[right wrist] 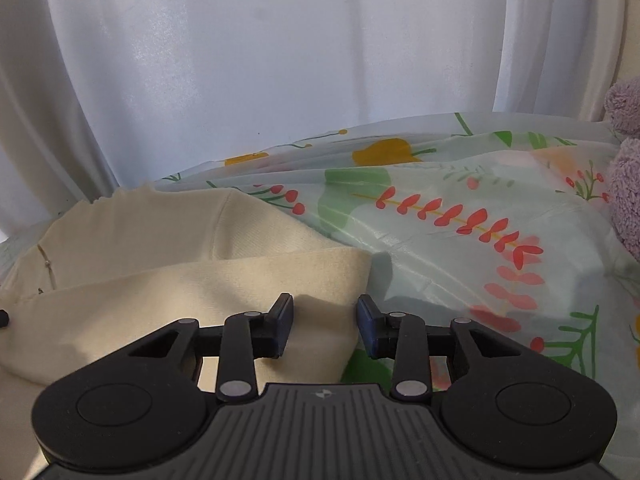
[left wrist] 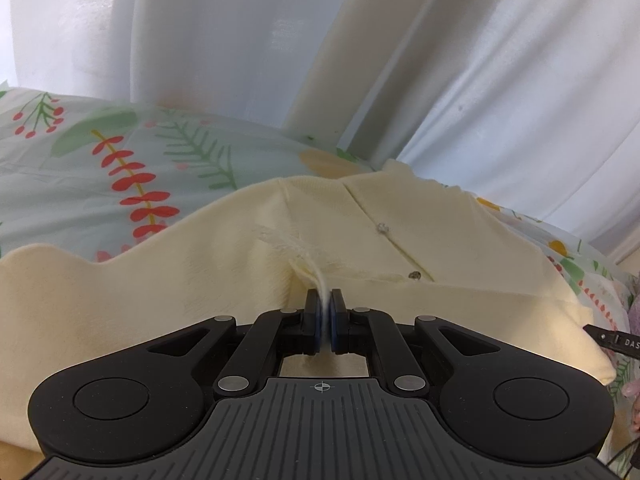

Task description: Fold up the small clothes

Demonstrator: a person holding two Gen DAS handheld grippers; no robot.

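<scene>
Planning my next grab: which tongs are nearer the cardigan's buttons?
Left. The left tongs pinch cream cardigan fabric just short of the buttons; the right tongs hover open over its far edge.

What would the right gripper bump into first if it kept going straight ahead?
Probably the cream cardigan. The right gripper stands open over its folded edge, with the floral sheet just beside; depth is hard to judge.
</scene>
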